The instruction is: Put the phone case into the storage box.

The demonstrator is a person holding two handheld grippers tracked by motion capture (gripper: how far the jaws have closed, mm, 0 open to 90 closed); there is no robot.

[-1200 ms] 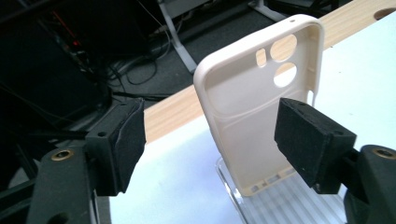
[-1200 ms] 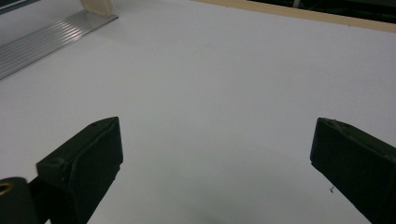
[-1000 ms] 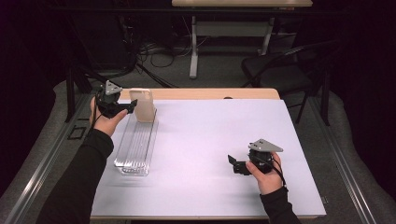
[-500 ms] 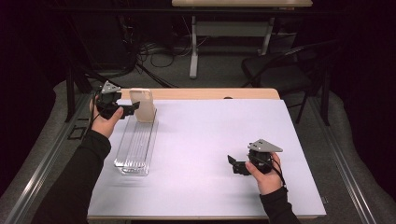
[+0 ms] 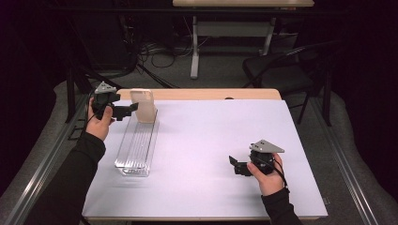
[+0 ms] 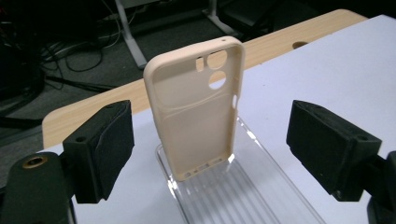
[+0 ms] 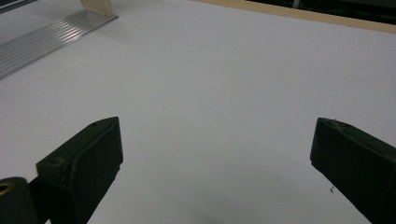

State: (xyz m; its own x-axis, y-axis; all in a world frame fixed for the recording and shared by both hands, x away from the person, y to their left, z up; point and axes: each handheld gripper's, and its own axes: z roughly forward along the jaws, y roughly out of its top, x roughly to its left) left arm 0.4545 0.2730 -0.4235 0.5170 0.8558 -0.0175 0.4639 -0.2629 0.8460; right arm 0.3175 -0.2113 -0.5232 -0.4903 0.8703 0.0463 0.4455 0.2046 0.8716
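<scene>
A beige phone case (image 5: 144, 106) (image 6: 198, 107) stands upright at the far end of a clear ribbed plastic rack (image 5: 136, 146) (image 6: 243, 196) on the white table. My left gripper (image 5: 126, 110) (image 6: 224, 158) is open just left of the case, its jaws wide apart and not touching it. At the table's front right my right gripper (image 5: 237, 165) (image 7: 215, 168) rests low over bare surface, open with nothing between its jaws. The rack's edge (image 7: 46, 39) and the case's foot (image 7: 99, 6) appear at the top left of the right gripper view.
The white table top (image 5: 211, 136) has a wooden strip (image 5: 211, 93) along its far edge. Behind the table stand a black chair (image 5: 277, 70), a desk leg (image 5: 195, 47) and floor cables (image 5: 155, 51).
My left gripper has drawn back a little to the left, away from the standing phone case. The right gripper has stayed still.
</scene>
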